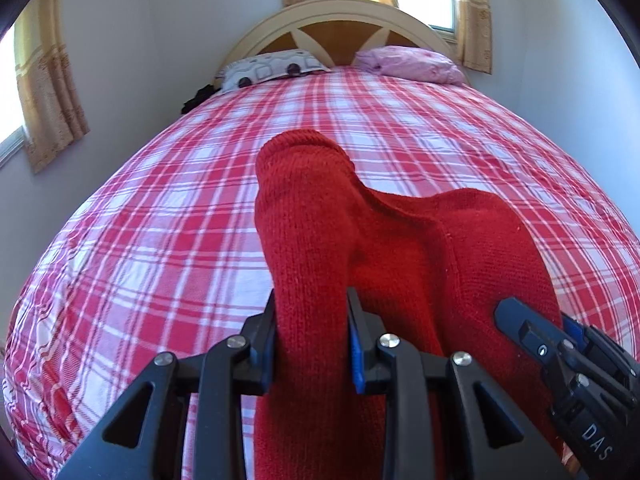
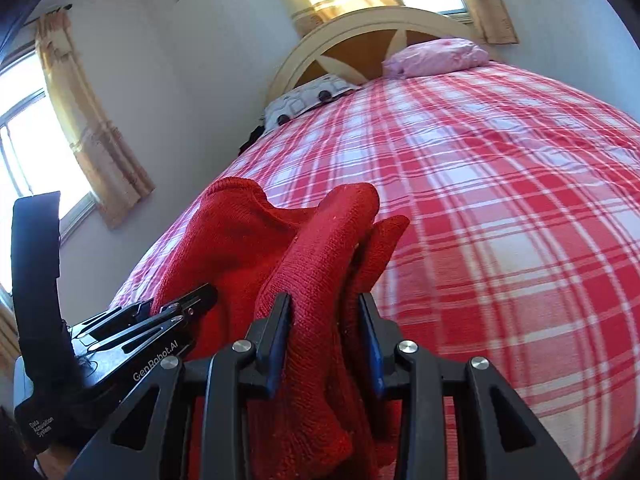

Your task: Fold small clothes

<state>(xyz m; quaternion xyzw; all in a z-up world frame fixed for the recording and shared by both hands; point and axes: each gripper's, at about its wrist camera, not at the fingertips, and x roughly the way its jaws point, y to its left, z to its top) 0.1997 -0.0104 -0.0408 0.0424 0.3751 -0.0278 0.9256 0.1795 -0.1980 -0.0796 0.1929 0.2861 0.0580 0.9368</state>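
Observation:
A red knitted garment [image 1: 400,248] is held up over the plaid bed, bunched in thick folds. My left gripper [image 1: 314,312] is shut on one fold of it. My right gripper [image 2: 326,312] is shut on another fold of the same garment [image 2: 312,256]. The right gripper also shows at the lower right of the left wrist view [image 1: 532,328], pressed into the knit. The left gripper shows at the lower left of the right wrist view [image 2: 192,300], also in the knit. The two grippers are close side by side.
The bed with a red and white plaid sheet [image 1: 160,208] stretches ahead to a cream headboard [image 1: 340,12]. A patterned pillow [image 1: 272,66] and a pink pillow [image 1: 412,64] lie at its head. Walls, curtained windows [image 1: 48,88] flank the bed.

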